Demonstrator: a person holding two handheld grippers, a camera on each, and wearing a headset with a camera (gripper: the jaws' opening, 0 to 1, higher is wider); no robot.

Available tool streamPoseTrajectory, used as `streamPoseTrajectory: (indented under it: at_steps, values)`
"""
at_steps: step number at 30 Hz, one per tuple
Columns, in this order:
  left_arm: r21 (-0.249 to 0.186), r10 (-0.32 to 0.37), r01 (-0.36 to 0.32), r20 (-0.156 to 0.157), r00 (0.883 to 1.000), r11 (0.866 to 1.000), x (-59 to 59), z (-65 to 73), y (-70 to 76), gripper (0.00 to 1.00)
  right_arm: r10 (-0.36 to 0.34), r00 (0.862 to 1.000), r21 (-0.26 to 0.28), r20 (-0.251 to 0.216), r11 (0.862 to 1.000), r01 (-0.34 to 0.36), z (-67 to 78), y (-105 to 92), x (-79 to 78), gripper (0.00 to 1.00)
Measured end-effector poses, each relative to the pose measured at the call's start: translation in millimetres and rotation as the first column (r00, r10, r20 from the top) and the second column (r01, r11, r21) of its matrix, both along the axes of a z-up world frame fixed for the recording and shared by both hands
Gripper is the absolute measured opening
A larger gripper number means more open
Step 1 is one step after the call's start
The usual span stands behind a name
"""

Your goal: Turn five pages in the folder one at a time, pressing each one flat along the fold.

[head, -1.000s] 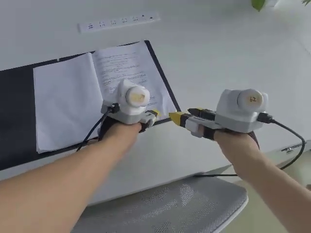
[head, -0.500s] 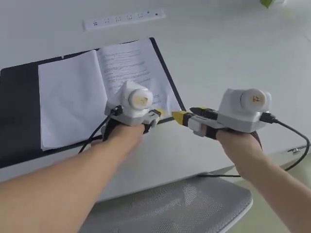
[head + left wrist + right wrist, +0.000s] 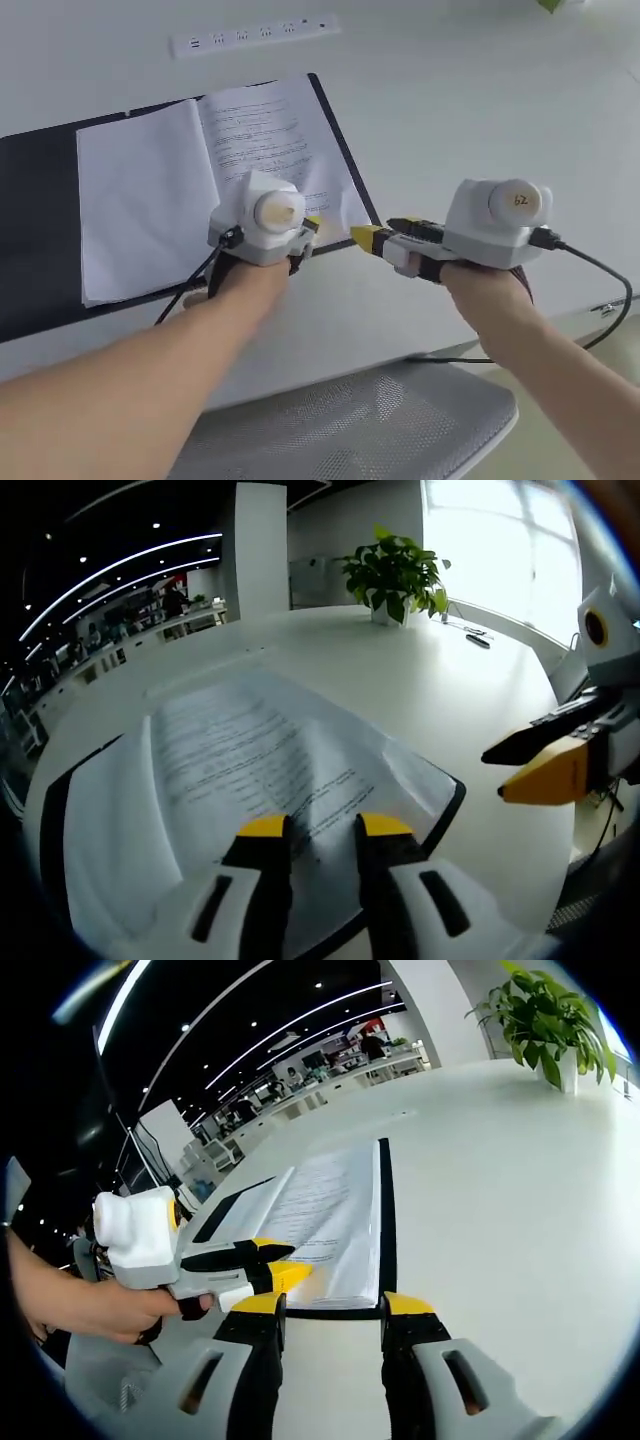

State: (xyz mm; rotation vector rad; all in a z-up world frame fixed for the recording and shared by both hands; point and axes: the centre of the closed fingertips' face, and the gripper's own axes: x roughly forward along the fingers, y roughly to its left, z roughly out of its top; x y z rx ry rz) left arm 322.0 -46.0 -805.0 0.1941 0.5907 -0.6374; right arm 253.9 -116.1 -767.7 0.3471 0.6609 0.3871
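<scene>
Black open folder [image 3: 40,230] lies flat. Left gripper [image 3: 325,830] over its near right corner, right gripper [image 3: 335,1305] just beside that corner; both jaws parted, empty. Likely step: starting a page turn. Next: pinch white printed page [image 3: 265,140] at its corner.

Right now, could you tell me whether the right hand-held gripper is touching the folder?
Apart. In the left gripper view, a strip of bare table shows between the yellow tip of the right hand-held gripper and the corner of the folder.
</scene>
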Motion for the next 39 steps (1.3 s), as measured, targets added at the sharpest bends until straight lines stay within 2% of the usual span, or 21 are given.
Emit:
streamPoseTrajectory:
  at_steps: [6,12,23,25,26,28,31,34,36,39]
  values:
    - [0.014,0.005,-0.005,0.002,1.0,1.0,0.7,0.9,4.1,0.16,0.004,1.0,0.007,0.004,1.0,-0.004,-0.3,2.9,5.9,0.36]
    - [0.006,0.023,-0.023,0.002,1.0,1.0,0.5,-0.4,5.5,0.11,0.021,1.0,-0.001,0.008,1.0,-0.021,1.1,8.5,12.9,0.35]
    - [-0.011,0.047,-0.047,-0.002,0.999,0.999,0.2,0.9,7.6,0.06,0.06,0.998,-0.019,0.035,0.998,-0.059,7.0,17.5,28.8,0.34]
    - [-0.018,0.07,-0.07,-0.011,0.998,0.997,3.6,0.3,11.5,0.0,0.07,0.997,-0.016,0.026,0.997,-0.069,4.2,20.0,29.8,0.34]
    - [-0.021,0.062,-0.062,-0.014,0.998,0.998,3.2,0.5,11.1,0.0,0.076,0.997,-0.021,0.009,0.997,-0.076,0.5,21.1,29.3,0.34]
    - [-0.012,0.047,-0.047,-0.004,0.999,0.999,0.1,0.5,9.7,0.0,0.083,0.996,-0.017,0.011,0.996,-0.083,-0.3,23.7,29.4,0.34]
    - [-0.016,0.048,-0.048,-0.009,0.999,0.999,3.6,-0.8,9.8,0.0,0.085,0.996,-0.006,0.001,0.996,-0.085,-2.6,26.5,29.8,0.35]
    - [-0.016,0.05,-0.05,-0.01,0.999,0.999,3.1,-0.4,9.6,0.01,0.067,0.997,0.048,-0.028,0.997,-0.066,-4.8,31.4,30.9,0.35]
    - [-0.017,0.05,-0.05,-0.01,0.999,0.999,4.4,-0.8,10.0,0.01,0.062,0.997,0.057,-0.036,0.997,-0.06,-5.7,32.5,31.8,0.31]
    - [-0.018,0.051,-0.051,-0.01,0.999,0.999,5.1,-0.8,10.2,0.01,0.048,0.998,0.063,-0.032,0.997,-0.046,-4.8,32.6,33.7,0.16]
